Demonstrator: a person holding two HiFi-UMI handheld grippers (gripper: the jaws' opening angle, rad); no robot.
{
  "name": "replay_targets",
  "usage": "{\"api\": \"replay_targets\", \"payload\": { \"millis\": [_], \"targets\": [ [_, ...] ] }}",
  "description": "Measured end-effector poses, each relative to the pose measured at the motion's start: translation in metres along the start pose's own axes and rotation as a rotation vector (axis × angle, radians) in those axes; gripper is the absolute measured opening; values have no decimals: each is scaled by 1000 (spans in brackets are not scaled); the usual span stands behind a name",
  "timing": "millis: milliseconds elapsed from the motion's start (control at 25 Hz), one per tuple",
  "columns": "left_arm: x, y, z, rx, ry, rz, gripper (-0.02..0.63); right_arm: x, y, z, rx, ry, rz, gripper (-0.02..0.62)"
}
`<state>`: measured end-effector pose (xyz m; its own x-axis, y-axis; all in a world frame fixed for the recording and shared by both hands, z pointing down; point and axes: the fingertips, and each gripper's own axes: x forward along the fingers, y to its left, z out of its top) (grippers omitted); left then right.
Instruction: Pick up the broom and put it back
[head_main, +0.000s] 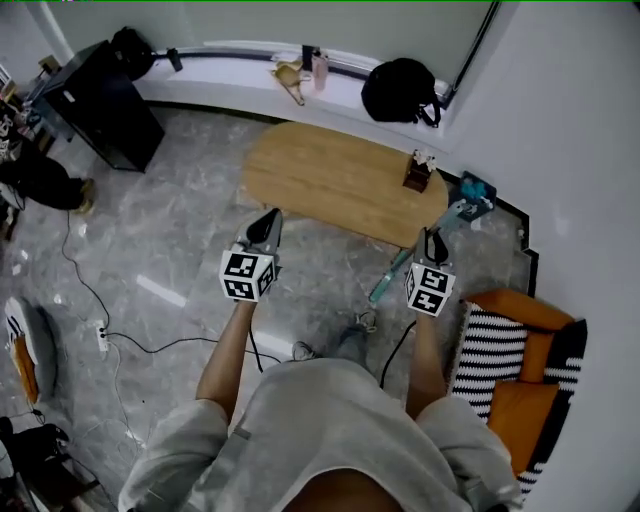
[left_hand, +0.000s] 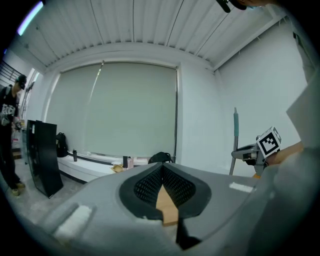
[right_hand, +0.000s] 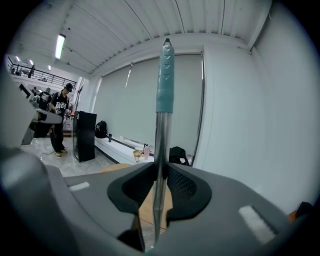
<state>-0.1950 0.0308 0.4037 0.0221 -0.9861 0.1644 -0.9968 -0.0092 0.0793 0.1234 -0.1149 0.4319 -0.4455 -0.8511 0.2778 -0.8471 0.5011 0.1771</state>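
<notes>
The right gripper (right_hand: 160, 189) clamps the broom (right_hand: 163, 95) by its metal pole, keeping it upright for carrying; its brush end is probably the teal piece near the wall (head_main: 570, 140). The left gripper (left_hand: 162, 189) is closed on nothing. The table (head_main: 330, 175) edge lies just ahead, with open floor to the left

No legible text, seemingly.
</notes>
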Motion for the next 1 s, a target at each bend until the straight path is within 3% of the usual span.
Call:
{"api": "replay_targets", "payload": {
  "millis": [560, 760, 1000],
  "targets": [
    [-153, 129, -16, -83, -37, 280, -5, 18, 208, 49, -57, -48, 297, 84],
    [-158, 155, -16, -100, -45, 309, -5, 31, 250, 63, -66, -58, 351, 84],
    [-123, 172, -16, -100, -29, 270, -5, 54, 263, 56, -60, -31, 339, 83]
  ]
}}
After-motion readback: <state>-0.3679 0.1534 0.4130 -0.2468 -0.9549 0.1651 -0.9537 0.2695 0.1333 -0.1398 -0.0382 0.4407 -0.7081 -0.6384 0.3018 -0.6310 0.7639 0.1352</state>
